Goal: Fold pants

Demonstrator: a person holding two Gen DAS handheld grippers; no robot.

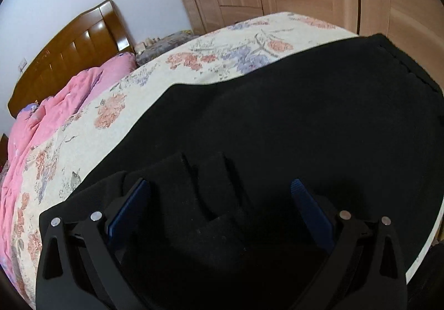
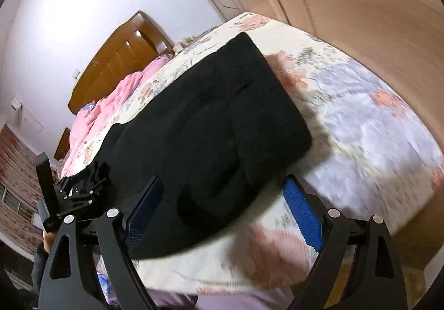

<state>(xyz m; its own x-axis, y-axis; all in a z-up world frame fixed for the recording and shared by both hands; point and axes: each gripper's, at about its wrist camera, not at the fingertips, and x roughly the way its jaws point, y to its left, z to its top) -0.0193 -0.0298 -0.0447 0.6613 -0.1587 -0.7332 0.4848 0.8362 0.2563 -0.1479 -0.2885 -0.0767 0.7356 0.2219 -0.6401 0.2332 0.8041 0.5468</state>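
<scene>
over black pants (image 2: 211, 116), right gripper (image 2: 224, 193) jaws wide, empty.

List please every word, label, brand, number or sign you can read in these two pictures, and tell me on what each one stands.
None: no text can be read in either view.
The black pants show no label or tag.
The floral bed sheet carries only a flower print.
The small items beside the headboard are too small and blurred to read.
Both grippers, left and right, bear no marking.
</scene>
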